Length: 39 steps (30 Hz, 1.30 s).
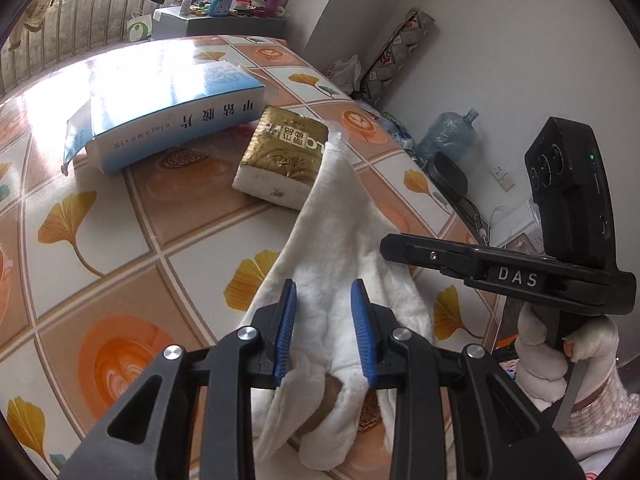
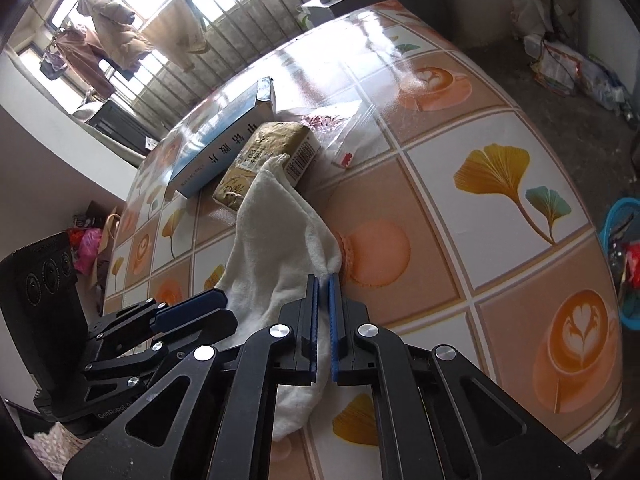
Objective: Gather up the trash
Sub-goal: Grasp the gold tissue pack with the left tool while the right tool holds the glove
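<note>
A white cloth (image 1: 340, 216) lies stretched over the patterned table (image 1: 100, 240), its far corner on a gold tissue pack (image 1: 284, 156). My left gripper (image 1: 323, 286) is shut on the cloth's near bulk, which fills the gap between the blue pads. My right gripper (image 2: 323, 278) is shut on the cloth's (image 2: 280, 232) right edge, with the pads almost touching. From the left wrist view the right gripper (image 1: 386, 248) comes in sideways at the cloth's right side. The left gripper (image 2: 222, 306) appears low at the left in the right wrist view. A blue and white box (image 1: 168, 120) lies behind the pack.
A clear plastic bag (image 2: 348, 132) with a red mark lies beside the tissue pack (image 2: 260, 156) and the box (image 2: 224, 148). A gloved hand (image 1: 560, 352) holds the right gripper. On the floor are a water jug (image 1: 452, 136) and a blue basket (image 2: 624, 260). A cluttered cabinet (image 1: 224, 12) stands past the table's far end.
</note>
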Each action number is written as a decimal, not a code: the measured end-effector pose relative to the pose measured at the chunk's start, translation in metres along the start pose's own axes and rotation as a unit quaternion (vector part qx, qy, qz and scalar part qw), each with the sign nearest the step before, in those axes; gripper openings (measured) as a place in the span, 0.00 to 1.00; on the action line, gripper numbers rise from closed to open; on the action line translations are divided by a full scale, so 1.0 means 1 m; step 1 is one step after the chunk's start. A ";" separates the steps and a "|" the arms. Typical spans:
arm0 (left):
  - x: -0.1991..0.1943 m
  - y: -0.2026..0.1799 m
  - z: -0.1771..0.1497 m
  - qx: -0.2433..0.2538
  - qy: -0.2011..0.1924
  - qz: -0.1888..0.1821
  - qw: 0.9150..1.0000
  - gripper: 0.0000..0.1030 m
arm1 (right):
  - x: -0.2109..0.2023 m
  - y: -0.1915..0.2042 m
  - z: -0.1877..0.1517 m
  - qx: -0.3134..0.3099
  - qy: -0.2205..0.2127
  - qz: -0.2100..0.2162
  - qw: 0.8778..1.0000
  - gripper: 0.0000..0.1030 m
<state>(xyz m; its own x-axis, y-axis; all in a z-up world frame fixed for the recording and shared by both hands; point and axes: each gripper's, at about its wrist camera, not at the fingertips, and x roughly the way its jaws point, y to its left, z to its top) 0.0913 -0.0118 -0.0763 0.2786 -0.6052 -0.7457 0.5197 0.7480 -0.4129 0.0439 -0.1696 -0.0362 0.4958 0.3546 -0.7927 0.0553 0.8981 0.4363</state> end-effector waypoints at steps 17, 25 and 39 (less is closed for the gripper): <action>0.004 -0.004 0.078 0.015 -0.057 0.063 0.996 0.66 | -0.048 -0.064 0.014 0.074 -0.069 0.008 0.995 0.08; 0.042 -0.004 0.081 0.034 -0.017 0.111 0.993 0.66 | -0.031 -0.071 0.008 0.081 -0.042 -0.008 0.996 0.21; 0.039 0.000 0.076 0.033 -0.025 0.122 0.992 0.53 | -0.039 -0.064 0.005 0.060 -0.059 -0.007 0.996 0.03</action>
<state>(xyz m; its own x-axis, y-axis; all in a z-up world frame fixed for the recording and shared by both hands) 0.1636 -0.0566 -0.0653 0.4416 -0.4230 -0.7912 0.4830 0.8553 -0.1877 0.0257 -0.2419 -0.0308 0.5916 0.3024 -0.7474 0.1626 0.8632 0.4780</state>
